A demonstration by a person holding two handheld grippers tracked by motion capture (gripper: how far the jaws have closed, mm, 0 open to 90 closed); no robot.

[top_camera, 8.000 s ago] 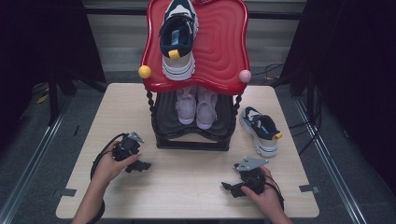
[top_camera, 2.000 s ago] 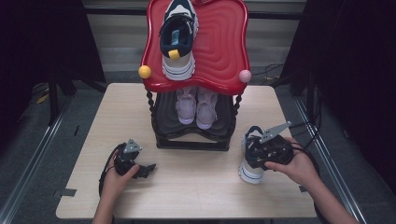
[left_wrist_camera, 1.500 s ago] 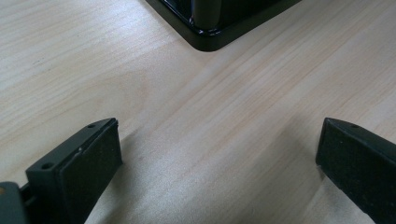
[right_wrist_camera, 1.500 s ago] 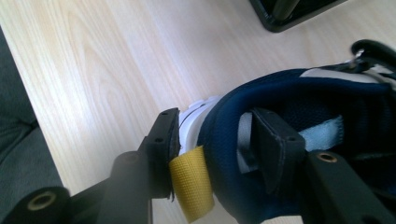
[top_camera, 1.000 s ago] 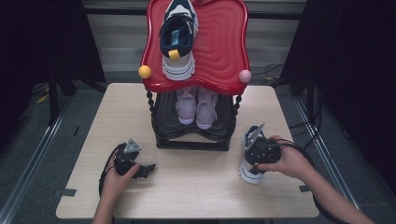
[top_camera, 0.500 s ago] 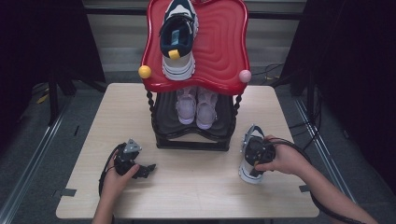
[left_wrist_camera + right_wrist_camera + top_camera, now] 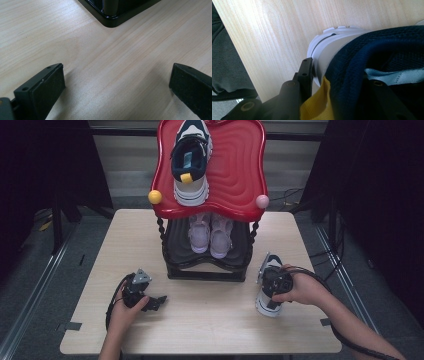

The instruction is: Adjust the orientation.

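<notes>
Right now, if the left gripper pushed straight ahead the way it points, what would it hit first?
Probably the black base of the shoe rack: the left gripper stands open over bare table, with the base's corner just ahead. Depth is hard to judge.

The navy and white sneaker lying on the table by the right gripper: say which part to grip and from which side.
Grip the navy and white sneaker at its heel collar, from above and behind. It stands upright on the wooden table with the opening facing up, so one jaw fits inside and one against the white heel outside. The right gripper already straddles that collar by the yellow pull tab, its jaws just closing.
</notes>
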